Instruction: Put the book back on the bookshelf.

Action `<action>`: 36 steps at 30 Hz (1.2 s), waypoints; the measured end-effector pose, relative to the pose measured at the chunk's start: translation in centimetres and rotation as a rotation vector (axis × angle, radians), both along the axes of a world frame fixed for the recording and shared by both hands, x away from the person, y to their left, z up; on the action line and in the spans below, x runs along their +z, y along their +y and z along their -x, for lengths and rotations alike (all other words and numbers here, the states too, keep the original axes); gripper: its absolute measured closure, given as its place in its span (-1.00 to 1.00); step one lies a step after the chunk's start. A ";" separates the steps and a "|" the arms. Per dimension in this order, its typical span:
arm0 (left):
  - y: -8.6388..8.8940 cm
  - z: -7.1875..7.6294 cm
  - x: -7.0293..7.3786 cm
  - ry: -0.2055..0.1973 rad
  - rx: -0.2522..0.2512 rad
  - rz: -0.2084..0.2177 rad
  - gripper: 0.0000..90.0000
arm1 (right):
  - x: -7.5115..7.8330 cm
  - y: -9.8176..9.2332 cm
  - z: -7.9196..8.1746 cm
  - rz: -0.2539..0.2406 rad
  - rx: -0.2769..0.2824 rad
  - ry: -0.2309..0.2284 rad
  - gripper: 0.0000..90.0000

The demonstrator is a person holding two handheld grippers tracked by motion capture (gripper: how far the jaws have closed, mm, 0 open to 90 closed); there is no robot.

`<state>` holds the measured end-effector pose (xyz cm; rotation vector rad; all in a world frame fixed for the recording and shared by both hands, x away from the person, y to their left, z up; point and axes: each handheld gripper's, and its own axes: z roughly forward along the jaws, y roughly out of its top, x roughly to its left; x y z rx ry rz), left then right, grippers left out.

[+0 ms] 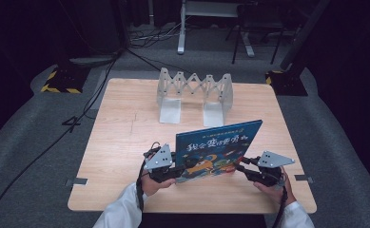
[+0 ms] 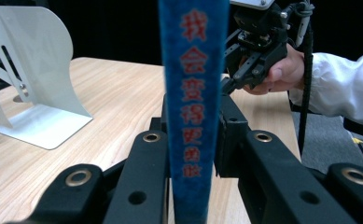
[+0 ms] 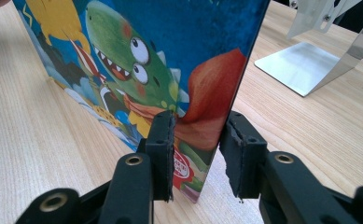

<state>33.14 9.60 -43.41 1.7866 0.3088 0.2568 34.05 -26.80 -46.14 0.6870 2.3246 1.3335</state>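
**Book upright, not yet shelved**

Blue hardcover picture book with a cartoon dinosaur cover (image 1: 218, 151) stood on edge on the pale wooden table (image 1: 121, 142), near the person. Left gripper (image 1: 175, 170) clamped its spine; right gripper (image 1: 239, 167) straddled the opposite edge, one pad touching, the other just off. White metal expanding book rack (image 1: 194, 95) waited behind, well apart; carrying the book there likely remained.

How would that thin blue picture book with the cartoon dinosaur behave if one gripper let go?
The blue picture book stands on its bottom edge on the wooden table, so it would probably tip flat. Its cover looks straight between the left gripper and right gripper, suggesting stiffness. Being slim, it seems light.
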 end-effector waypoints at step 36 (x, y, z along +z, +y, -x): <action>0.3 0.1 1.0 -0.031 0.108 -0.006 0.84 | -3.0 -2.4 -0.4 0.124 -0.175 0.094 0.00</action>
